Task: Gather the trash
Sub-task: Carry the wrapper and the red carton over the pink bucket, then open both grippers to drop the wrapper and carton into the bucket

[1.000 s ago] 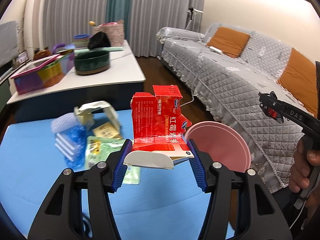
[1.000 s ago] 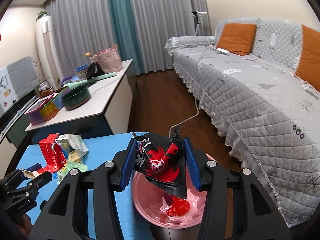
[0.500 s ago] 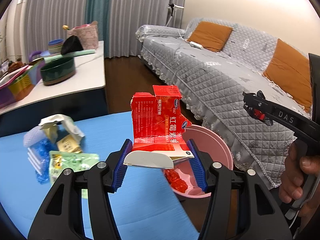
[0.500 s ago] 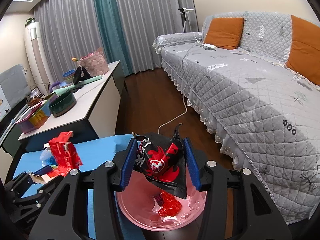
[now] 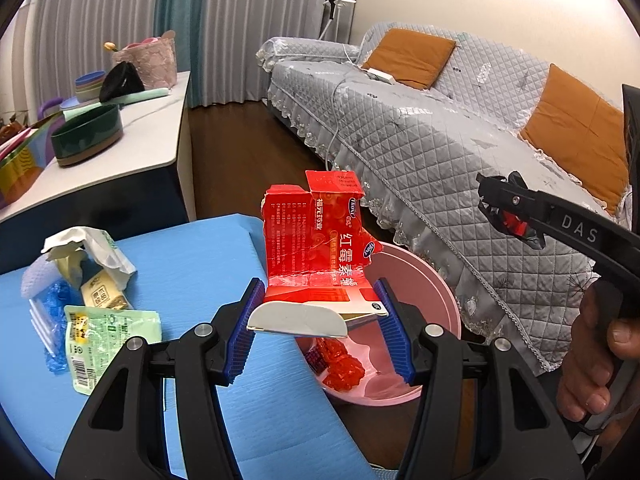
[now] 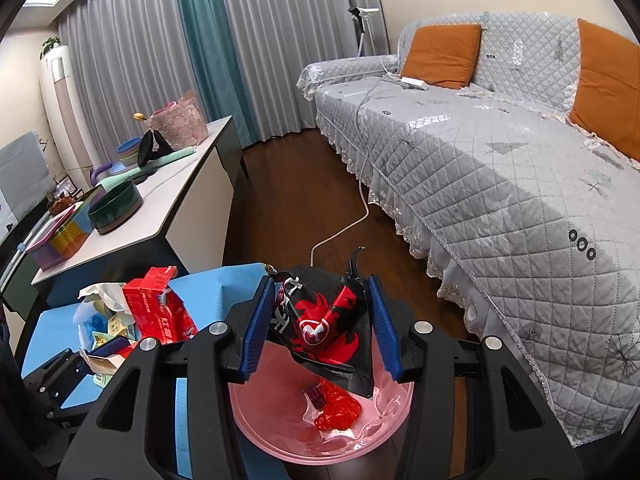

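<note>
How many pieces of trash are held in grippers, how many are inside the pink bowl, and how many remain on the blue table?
Held in grippers: 2, the red carton and the black wrapper.
Inside the pink bowl: 1, a red crumpled wrapper.
Remaining on the blue table: about 5, in a partly overlapping pile.
Total: about 8.

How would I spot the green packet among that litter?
Find the blue table beside the grey sofa. Its trash pile lies toward the left; the green packet lies flat at the pile's near edge. It alone is pale green with a barcode, unlike the crumpled white wrapper behind.
</note>
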Available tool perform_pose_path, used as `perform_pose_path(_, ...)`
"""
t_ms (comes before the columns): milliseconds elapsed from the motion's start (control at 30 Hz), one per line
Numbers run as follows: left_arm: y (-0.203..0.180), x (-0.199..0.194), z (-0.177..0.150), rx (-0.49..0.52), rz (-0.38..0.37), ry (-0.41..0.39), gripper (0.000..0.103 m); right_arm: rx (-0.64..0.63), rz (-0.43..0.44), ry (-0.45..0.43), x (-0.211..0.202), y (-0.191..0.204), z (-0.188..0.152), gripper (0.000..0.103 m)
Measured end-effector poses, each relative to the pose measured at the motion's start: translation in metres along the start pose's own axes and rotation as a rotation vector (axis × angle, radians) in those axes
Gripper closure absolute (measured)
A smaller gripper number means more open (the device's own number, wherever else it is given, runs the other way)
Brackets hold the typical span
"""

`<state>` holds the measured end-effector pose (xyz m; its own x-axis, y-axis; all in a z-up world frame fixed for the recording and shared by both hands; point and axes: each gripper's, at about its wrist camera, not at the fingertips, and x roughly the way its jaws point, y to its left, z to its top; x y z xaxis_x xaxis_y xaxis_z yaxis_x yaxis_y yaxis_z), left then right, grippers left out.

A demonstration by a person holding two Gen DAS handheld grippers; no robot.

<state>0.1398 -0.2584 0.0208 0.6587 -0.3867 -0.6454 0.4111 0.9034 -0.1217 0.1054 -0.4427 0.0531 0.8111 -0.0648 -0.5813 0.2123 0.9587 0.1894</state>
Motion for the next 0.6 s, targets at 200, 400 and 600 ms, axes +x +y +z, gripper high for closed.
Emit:
perform_pose_path(200, -0.003, 0.007, 0.001, 0.01, 0.001, 0.011, 0.048, 0.007, 0.004, 0.001, 0.001, 0.0, 0.0, 0.055)
perform_pose_path(400, -0.009, 0.008, 0.003, 0.024, 0.0, 0.013, 0.048, 0.004, 0.007, 0.005, 0.002, 0.001, -0.001, 0.055)
perform_pose_path(600, -0.011, 0.01, 0.004, 0.031, -0.005, 0.029, 0.046, 0.008, 0.004, 0.005, 0.002, 0.001, -0.001, 0.038)
